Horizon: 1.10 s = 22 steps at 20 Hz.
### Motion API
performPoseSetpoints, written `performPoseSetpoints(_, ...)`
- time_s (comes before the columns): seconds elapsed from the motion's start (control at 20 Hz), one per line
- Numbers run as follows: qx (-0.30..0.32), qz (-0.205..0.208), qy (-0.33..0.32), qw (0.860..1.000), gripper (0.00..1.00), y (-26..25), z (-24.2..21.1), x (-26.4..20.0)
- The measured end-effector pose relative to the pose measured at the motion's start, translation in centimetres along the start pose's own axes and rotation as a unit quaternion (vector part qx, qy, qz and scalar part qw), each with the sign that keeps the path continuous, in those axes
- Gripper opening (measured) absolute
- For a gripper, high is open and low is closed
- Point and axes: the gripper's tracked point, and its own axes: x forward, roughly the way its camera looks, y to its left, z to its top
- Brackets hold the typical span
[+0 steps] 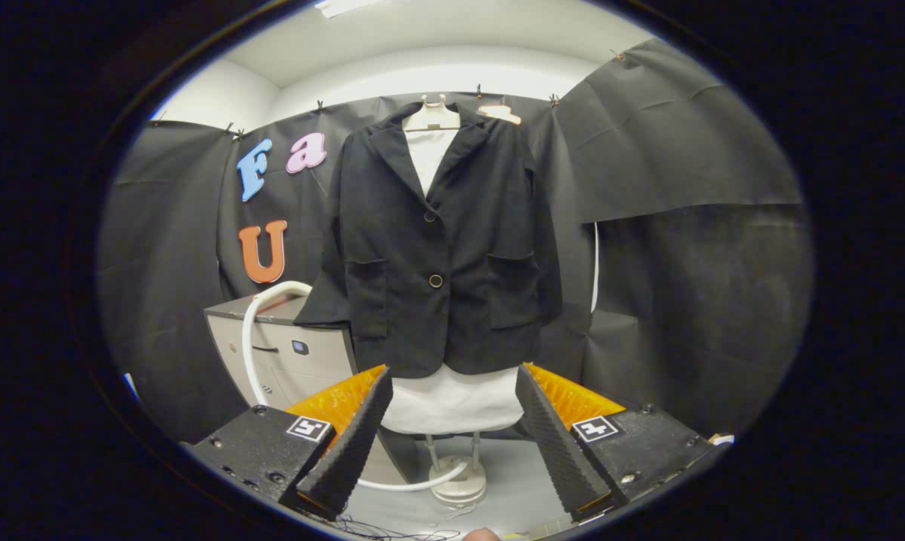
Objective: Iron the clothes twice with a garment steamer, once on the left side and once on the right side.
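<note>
The jaws of the gripper [452, 421] stand wide open, holding nothing. The jacket [441, 248] hangs on a stand straight ahead, beyond them. The steamer's hose [251, 338] curves off to the left; reach there first, gripping the handle squarely.

The gripper [452, 432] has ridged wedge jaws set wide apart — black screwed blocks with square black-and-white markers.

Grey cabinet [291, 353] sits beyond the tool, off to its left. White base stand [460, 485] w/ two thin poles on the floor [520, 481] just ahead, btwn the tool's fingers.
</note>
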Motion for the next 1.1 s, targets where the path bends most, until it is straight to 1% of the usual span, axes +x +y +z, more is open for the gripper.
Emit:
performPoseSetpoints(0.3,-0.005,0.016,0.004,1.0,1.0,4.1,0.2,0.6)
performPoseSetpoints(0.55,-0.006,0.042,0.021,0.999,1.0,10.1,-0.3,1.8)
performPoseSetpoints(0.8,-0.008,0.091,0.023,0.996,1.0,18.1,1.2,4.6)
performPoseSetpoints(0.9,-0.013,0.106,0.023,0.994,1.0,21.2,2.3,6.7)
performPoseSetpoints(1.1,-0.006,0.171,0.032,0.985,1.0,29.2,3.8,11.9)
